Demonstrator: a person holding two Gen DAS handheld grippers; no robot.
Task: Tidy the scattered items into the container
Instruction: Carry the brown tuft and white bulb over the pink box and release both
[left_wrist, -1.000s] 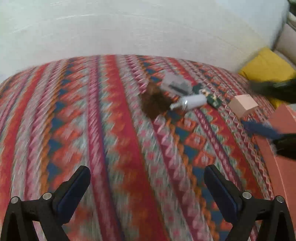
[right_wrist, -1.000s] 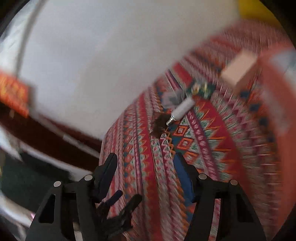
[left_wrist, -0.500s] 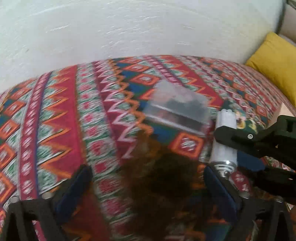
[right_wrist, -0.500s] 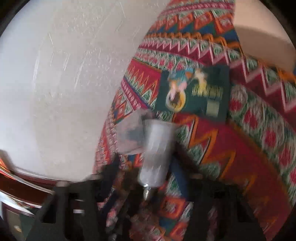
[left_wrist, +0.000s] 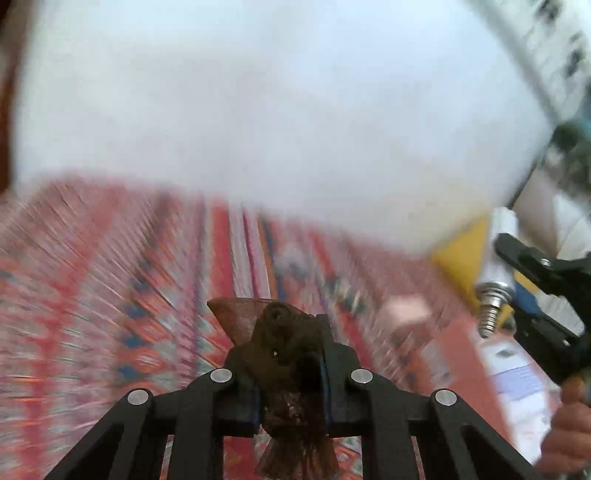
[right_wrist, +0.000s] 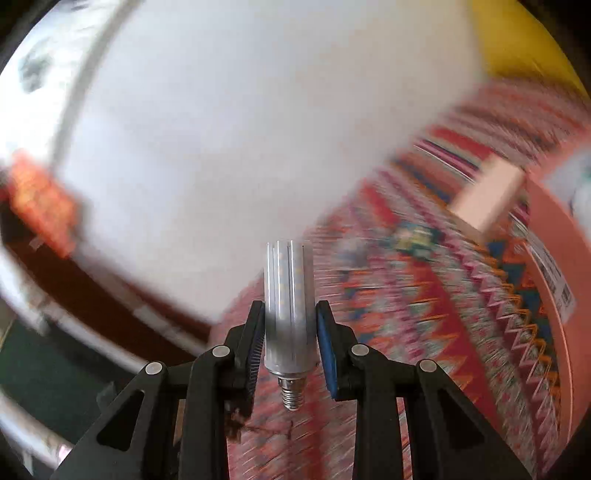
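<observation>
Both loads lifted. Left gripper (left_wrist: 288, 354) clamps brown fringed tuft (left_wrist: 286, 362), centre frame; right gripper (right_wrist: 290, 332) clamps LED corn bulb (right_wrist: 289, 295). Salmon container (right_wrist: 554, 266) right edge: carry level, release low inside, bulb gently

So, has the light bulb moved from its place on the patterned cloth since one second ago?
Yes. The light bulb has gone up off the patterned cloth; the right gripper is shut on it, clear of the fabric.
</observation>
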